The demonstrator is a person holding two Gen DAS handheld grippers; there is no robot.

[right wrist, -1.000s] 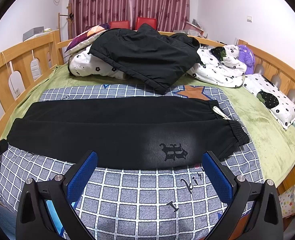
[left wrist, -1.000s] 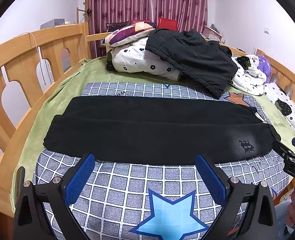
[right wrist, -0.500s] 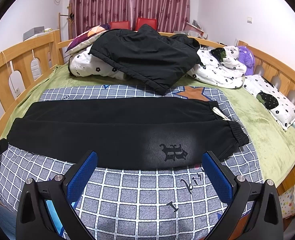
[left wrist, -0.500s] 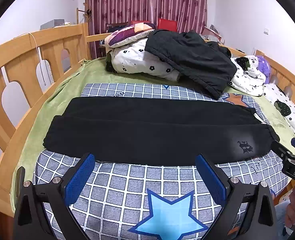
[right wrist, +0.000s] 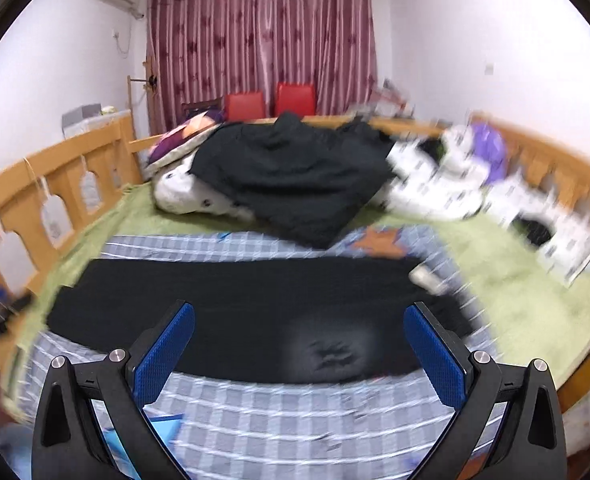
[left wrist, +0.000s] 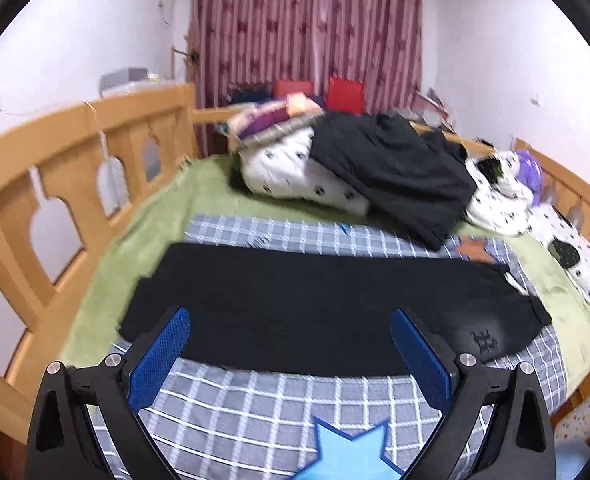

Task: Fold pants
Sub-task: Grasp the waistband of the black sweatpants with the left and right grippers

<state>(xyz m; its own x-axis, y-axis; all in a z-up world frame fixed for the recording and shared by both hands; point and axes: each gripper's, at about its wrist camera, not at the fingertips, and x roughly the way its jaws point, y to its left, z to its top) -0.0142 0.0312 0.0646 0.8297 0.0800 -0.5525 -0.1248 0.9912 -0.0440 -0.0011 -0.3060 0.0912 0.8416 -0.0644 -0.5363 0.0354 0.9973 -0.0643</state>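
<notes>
Black pants (left wrist: 315, 304) lie flat across the checked blanket (left wrist: 255, 400), both legs side by side, cuffs to the left, waistband with a small emblem (left wrist: 485, 342) to the right. They also show in the right wrist view (right wrist: 255, 312), blurred. My left gripper (left wrist: 291, 332) is open and empty, above the pants' near edge toward the cuffs. My right gripper (right wrist: 299, 330) is open and empty, above the near edge by the emblem (right wrist: 331, 354).
A wooden bed rail (left wrist: 55, 168) runs along the left, another (right wrist: 555, 168) along the right. A pile of spotted bedding, a pillow and a dark jacket (left wrist: 395, 172) lies behind the pants. A green sheet (right wrist: 515, 280) shows around the blanket.
Both grippers have moved forward toward the pants, and both views tilted up and blurred. The pants have not moved. Both grippers stay open.
</notes>
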